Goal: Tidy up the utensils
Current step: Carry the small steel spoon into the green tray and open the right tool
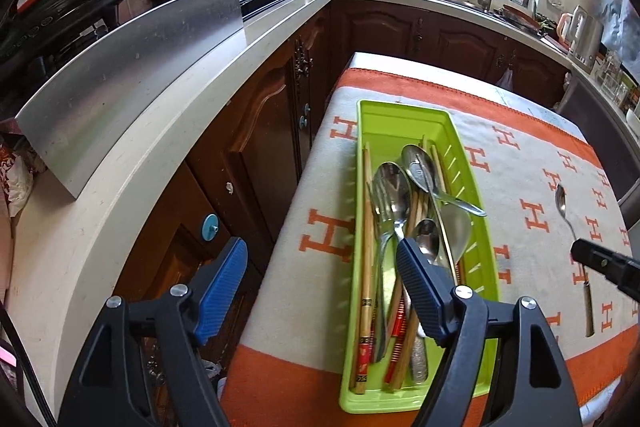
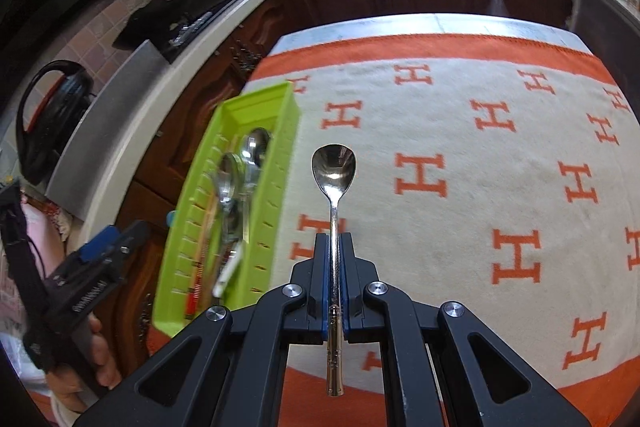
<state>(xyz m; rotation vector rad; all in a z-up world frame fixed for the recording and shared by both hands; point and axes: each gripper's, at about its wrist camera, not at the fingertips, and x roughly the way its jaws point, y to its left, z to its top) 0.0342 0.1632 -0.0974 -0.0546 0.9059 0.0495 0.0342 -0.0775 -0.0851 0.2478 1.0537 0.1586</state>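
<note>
The right gripper (image 2: 334, 247) pinched a spoon (image 2: 334, 179) by its handle, bowl forward, just right of the green tray (image 2: 280, 163) on the H-patterned cloth (image 2: 480, 187). Only the left wrist view showed the left gripper (image 1: 320, 267) spread over the tray's near end, above chopsticks (image 1: 366, 267) with unreadable markings

Green tray (image 1: 404, 119) on orange-white cloth, holding spoons, fork (image 1: 382, 211), chopsticks (image 1: 366, 267) lengthwise. One steel spoon (image 2: 334, 187) outside the tray, bowl up, pointing away.
</note>
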